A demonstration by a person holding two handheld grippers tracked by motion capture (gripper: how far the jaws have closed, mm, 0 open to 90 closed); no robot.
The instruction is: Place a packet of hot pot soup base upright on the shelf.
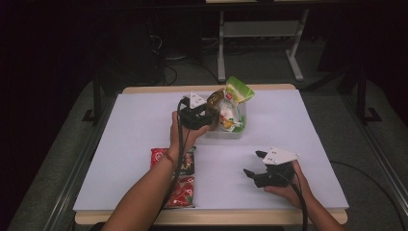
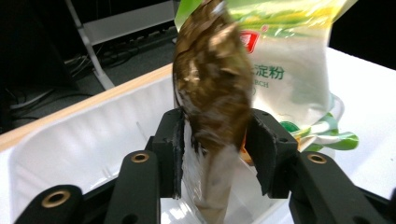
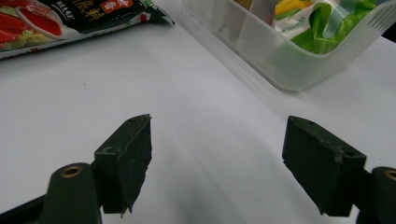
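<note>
A brown pouch [image 2: 210,79], a green-and-white bag [image 2: 289,60], a red-and-black packet [image 1: 180,180], a translucent white bin [image 3: 280,56].

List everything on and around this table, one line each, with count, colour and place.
Brown packet: one, glossy brown, upright between the left gripper's fingers, over the bin.
Green-and-white pouch: one, standing in the bin behind the brown packet.
Bin: one, translucent white, table centre toward the far edge.
Red packets: two as far as I can tell, red with black, flat on the near left of the table.
Table: one, white sheet over a wooden top.
Desk frame: one, pale grey, on the floor beyond the table.
Left gripper: one, black; whether its fingers press the packet is unclear.
Right gripper: one, black, fingers wide apart, low over the near right of the table.
</note>
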